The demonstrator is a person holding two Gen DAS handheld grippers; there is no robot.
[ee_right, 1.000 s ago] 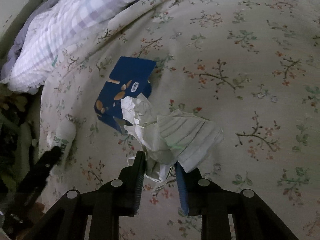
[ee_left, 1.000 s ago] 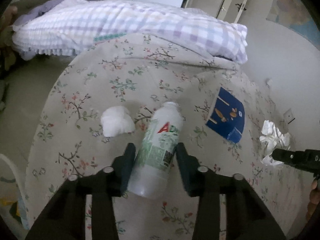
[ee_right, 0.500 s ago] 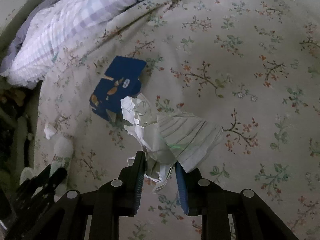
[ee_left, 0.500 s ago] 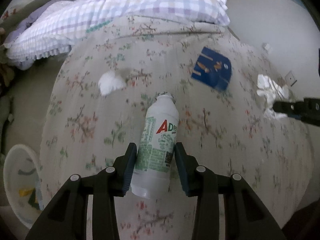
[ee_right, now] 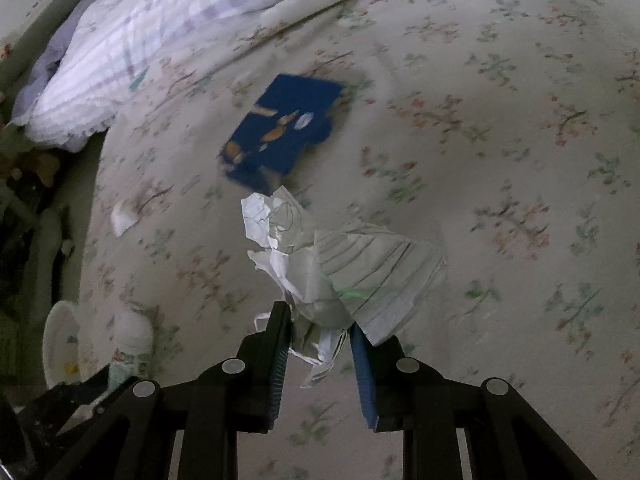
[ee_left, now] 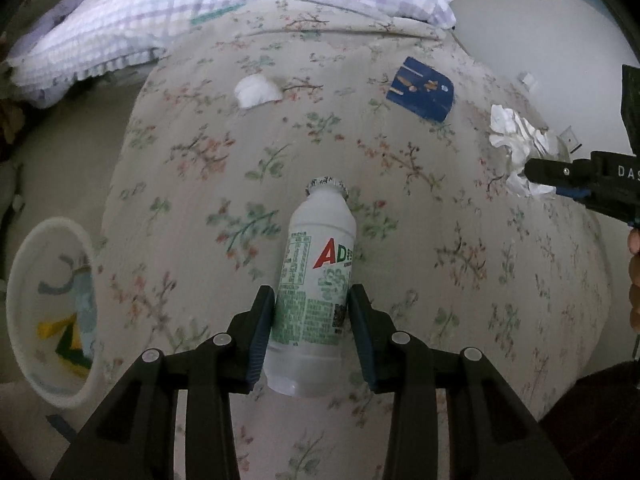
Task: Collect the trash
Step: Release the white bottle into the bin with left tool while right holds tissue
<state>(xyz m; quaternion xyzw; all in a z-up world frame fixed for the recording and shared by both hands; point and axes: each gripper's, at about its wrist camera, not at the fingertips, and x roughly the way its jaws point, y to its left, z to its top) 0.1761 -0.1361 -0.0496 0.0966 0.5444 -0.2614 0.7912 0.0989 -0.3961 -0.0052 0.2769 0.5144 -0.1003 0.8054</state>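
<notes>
The left gripper (ee_left: 312, 332), clamped on the white bottle (ee_left: 316, 300), has carried it toward the bed's left edge where the bin (ee_left: 48, 308) waits, while the right gripper (ee_right: 320, 344) pinches the crumpled paper (ee_right: 340, 264)

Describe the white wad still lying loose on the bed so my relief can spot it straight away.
Start at the checked pillow at the head of the floral bedspread. Just below it, left of the blue box, lies the tissue wad. It is small, soft and plain white, unlike the lined crumpled paper and the labelled bottle, each in a gripper.
</notes>
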